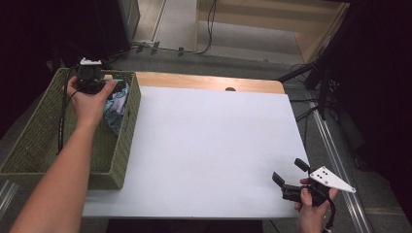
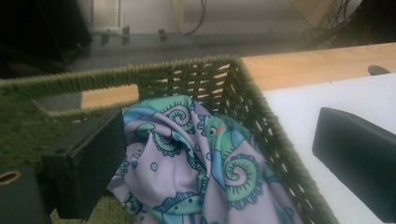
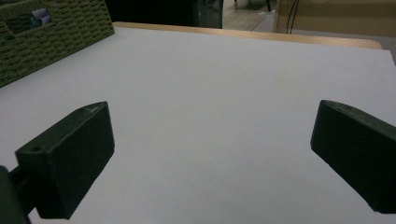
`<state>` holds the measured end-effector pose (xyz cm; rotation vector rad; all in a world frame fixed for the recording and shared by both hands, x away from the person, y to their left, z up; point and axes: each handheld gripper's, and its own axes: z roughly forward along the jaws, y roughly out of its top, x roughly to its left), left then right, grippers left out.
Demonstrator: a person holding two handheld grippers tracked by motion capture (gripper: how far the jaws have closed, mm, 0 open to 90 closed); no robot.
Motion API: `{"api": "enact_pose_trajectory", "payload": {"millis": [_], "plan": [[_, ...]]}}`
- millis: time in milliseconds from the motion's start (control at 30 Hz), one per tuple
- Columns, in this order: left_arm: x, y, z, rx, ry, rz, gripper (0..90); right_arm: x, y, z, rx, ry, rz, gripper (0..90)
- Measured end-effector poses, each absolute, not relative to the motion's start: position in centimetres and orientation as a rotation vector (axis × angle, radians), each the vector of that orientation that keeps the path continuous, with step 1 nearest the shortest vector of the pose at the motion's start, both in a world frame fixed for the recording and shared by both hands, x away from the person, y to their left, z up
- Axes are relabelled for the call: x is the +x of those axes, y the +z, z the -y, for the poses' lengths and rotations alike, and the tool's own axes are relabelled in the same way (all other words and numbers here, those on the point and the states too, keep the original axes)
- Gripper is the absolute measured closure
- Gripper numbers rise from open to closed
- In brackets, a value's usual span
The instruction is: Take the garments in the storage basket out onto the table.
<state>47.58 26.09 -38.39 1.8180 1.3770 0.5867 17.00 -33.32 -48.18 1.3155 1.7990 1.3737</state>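
I'm reaching my left gripper [image 2: 219,154], jaws wide, over the patterned cloth [image 2: 201,163] in the wicker basket [image 1: 29,141]; next, drop and pinch a fold, while my right gripper [image 1: 290,175] idles agape on the white table [image 1: 209,145].

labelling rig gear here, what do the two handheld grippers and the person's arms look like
Both grippers are black with two blocky jaws. The right gripper carries a grey three-cornered plate with dark dots; the left gripper has a white top piece and a trailing black cable. The forearms are bare, no sleeves.
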Motion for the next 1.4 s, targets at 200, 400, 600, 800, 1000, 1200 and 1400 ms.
{"api": "enact_pose_trajectory", "payload": {"millis": [200, 400, 600, 800, 1000, 1200, 1400], "plan": [[49.4, -40.5, -26.3, 1.851, 0.509, -1.468, 3.8, 17.2, -48.5, 33.4, 1.318, 1.374, -1.807, 0.0], [50.6, -42.9, -26.6, 1.861, 0.469, -1.559, 3.9, 17.3, -48.7, 33.3, 1.319, 1.373, -1.814, 0.0], [51.3, -43.9, -26.6, 1.907, 0.431, -1.590, 3.4, 17.4, -48.9, 33.7, 1.327, 1.376, -1.811, 0.0], [51.6, -45.0, -26.8, 1.959, 0.410, -1.629, 3.4, 17.4, -49.0, 33.7, 1.335, 1.376, -1.809, 0.0], [51.8, -47.5, -27.5, 2.004, 0.306, -1.737, 0.7, 17.4, -49.1, 33.8, 1.340, 1.376, -1.811, 0.0], [51.9, -48.0, -27.2, 2.055, 0.327, -1.721, 0.0, 17.4, -49.2, 33.8, 1.341, 1.371, -1.814, 0.0], [51.6, -48.3, -26.8, 2.055, 0.394, -1.703, 0.0, 17.4, -49.2, 33.7, 1.343, 1.376, -1.819, 0.0]]}}
